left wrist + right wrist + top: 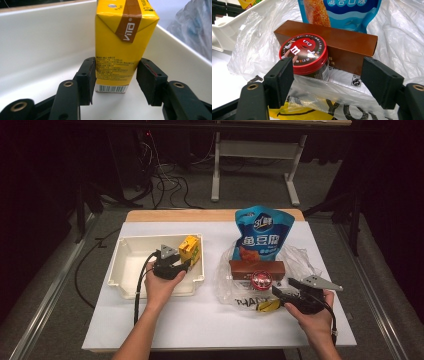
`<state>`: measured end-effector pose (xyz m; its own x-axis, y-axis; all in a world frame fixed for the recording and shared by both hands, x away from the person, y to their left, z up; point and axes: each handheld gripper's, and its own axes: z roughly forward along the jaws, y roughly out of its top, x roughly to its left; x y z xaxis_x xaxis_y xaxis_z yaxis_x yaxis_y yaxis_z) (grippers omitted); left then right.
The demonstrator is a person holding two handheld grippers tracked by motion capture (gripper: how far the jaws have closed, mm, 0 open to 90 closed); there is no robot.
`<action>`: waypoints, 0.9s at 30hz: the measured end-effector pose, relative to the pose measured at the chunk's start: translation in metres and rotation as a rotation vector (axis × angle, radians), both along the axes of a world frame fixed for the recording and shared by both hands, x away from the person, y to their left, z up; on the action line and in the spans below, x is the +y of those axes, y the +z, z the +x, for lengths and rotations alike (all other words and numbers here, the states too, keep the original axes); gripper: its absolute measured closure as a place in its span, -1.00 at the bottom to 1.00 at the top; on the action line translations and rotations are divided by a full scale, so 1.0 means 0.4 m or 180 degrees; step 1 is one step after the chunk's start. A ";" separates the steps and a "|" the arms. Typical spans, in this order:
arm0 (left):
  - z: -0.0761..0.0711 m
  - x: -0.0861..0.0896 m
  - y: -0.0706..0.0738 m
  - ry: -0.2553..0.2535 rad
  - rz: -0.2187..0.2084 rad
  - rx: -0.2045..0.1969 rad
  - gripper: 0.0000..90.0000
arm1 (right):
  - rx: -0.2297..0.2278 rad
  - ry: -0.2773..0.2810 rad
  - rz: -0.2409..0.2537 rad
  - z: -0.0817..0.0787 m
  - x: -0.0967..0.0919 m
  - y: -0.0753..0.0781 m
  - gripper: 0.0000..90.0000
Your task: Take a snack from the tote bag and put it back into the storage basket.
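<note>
Left gripper (113,82): jaws apart, straddling yellow drink carton (122,45), left pad against it, right pad just clear. Carton upright in the white tray (125,265), near its right wall. Right gripper (329,82): jaws apart over plastic bag (257,47); red-lidded candy tub (304,53) and brown box (342,42) just beyond.

The yellow carton (125,45) is glossy printed card, the tray (37,50) smooth white plastic, and the bag (402,45) thin crinkled clear plastic.

Left gripper (184,265) at yellow carton (190,248) standing in white tray (125,270).
</note>
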<state>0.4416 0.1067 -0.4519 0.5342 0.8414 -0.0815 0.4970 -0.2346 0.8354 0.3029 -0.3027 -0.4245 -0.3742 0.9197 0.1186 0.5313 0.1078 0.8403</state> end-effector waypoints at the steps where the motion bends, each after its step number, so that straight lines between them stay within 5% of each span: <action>1: 0.002 0.001 -0.001 -0.0017 0.0027 -0.0017 0.12 | -0.0003 0.0000 0.0004 0.000 -0.001 0.000 -0.40; 6: -0.010 0.016 0.001 0.0006 -0.0113 0.0082 0.04 | -0.0010 -0.0016 0.0025 -0.001 -0.004 0.003 -0.40; 8: -0.024 0.030 0.001 0.0026 -0.0138 0.0057 0.20 | -0.0014 -0.0030 0.0020 0.000 -0.006 0.002 -0.40; 10: -0.027 0.042 -0.001 0.0091 -0.0160 0.0173 0.57 | -0.0014 -0.0041 -0.0007 0.001 -0.007 0.001 -0.40; 12: -0.025 0.044 -0.002 -0.0023 -0.0214 0.0249 1.00 | 0.0005 -0.0056 -0.0016 0.003 -0.007 -0.002 -0.40; 15: -0.017 0.036 0.001 -0.0125 -0.0203 0.0297 1.00 | -0.0004 -0.0048 -0.0030 0.004 -0.006 -0.002 -0.40; 24: 0.015 0.028 0.000 -0.0003 -0.0387 0.0316 1.00 | 0.0004 -0.0075 -0.0089 0.005 -0.009 -0.007 -0.39; 27: 0.029 0.033 -0.005 0.0147 -0.0433 0.0322 1.00 | 0.0016 -0.0087 -0.0087 0.006 -0.011 -0.008 -0.39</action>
<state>0.4532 0.1199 -0.4540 0.4785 0.8424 -0.2478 0.5878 -0.0976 0.8031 0.3054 -0.3069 -0.4276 -0.3483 0.9325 0.0952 0.5385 0.1159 0.8346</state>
